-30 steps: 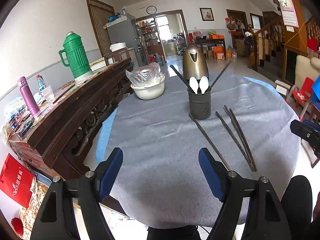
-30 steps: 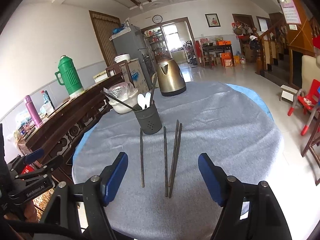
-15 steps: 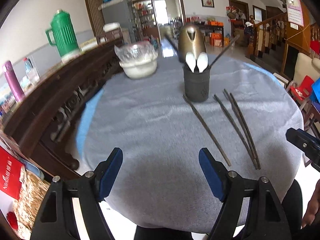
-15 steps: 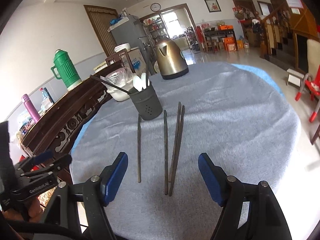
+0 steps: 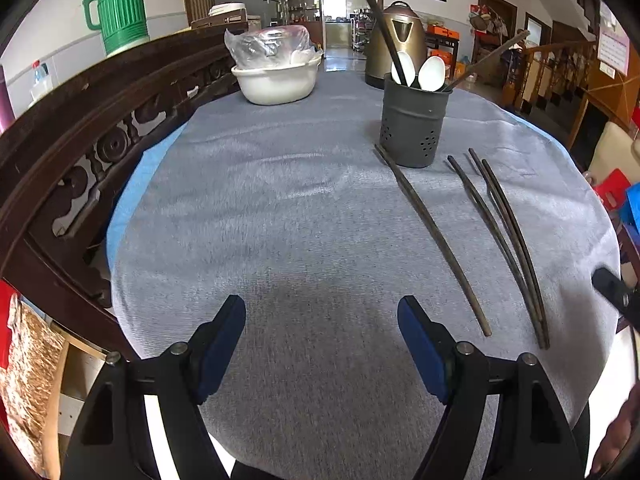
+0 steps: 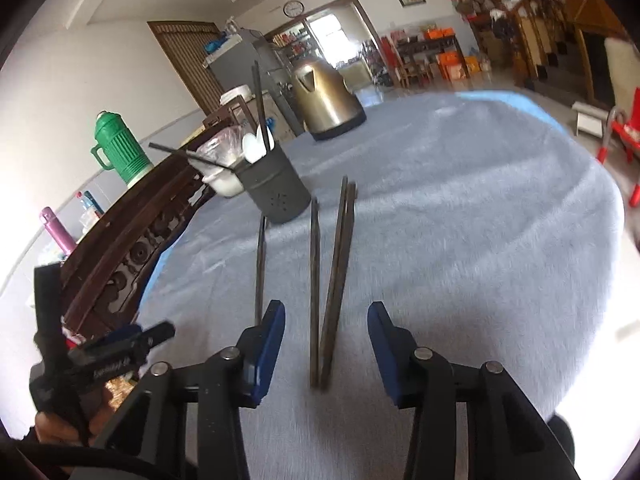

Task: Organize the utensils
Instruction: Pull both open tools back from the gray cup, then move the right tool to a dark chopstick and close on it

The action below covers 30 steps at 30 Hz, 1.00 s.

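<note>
A dark grey utensil holder (image 5: 413,124) (image 6: 276,192) stands on the grey tablecloth with two white spoons (image 5: 431,73) and two chopsticks in it. Several dark chopsticks (image 5: 504,240) (image 6: 334,280) lie on the cloth in front of it, one (image 5: 430,236) apart on the left. My left gripper (image 5: 322,344) is open and empty, low over the cloth left of the chopsticks. My right gripper (image 6: 326,346) is open, its jaws either side of the near ends of three chopsticks; the fourth (image 6: 261,268) lies just left of the left finger.
A white bowl with a plastic bag (image 5: 276,76) and a bronze kettle (image 5: 396,40) (image 6: 326,102) stand at the table's far side. A dark wooden sideboard (image 5: 80,128) with a green thermos (image 5: 120,8) runs along the left. The table edge is close below both grippers.
Both grippers have moved forward and down toward the table. The right gripper now straddles the near ends of the chopsticks. Both stay open.
</note>
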Available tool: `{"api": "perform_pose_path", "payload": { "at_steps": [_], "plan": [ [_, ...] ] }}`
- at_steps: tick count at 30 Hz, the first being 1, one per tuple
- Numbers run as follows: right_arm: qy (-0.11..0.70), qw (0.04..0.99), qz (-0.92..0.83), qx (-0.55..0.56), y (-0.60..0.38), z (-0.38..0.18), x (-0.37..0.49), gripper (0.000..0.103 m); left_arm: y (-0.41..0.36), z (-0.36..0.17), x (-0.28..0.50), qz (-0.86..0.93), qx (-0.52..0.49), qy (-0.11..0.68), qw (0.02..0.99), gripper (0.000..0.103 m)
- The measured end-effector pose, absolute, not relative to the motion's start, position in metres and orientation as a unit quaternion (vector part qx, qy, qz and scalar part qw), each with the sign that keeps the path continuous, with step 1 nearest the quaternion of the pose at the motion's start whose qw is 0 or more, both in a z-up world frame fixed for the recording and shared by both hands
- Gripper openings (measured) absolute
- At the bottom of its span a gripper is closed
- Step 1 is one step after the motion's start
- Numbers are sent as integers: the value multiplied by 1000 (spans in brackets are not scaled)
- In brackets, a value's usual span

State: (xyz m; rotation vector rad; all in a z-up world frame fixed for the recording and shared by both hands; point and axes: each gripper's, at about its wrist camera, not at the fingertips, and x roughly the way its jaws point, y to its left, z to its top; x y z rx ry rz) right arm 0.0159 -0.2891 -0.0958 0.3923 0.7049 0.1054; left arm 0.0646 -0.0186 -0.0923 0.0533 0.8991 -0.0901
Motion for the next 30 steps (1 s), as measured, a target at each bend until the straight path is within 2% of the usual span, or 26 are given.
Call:
{"api": "perform_pose_path", "payload": {
  "at_steps": [3,4,7,14,30],
  "plan": [
    [337,921,47,188,-287,-87,38,46,-20,-93,66,-47,31,434,899,79],
    [340,920,43,189,-287,-85,49,40,-19,-94,67,-48,32,433,900,79],
    [360,914,25,188,-289,-84,80,39,-17,-95,68,-51,30,433,900,79],
    [419,880,2,222,-300,-105,144,23,-13,-97,70,-63,19,437,897,79],
    [484,850,-15,209,-298,-136,204,16,-4,-95,71,-70,-1,432,899,79]
  ]
}}
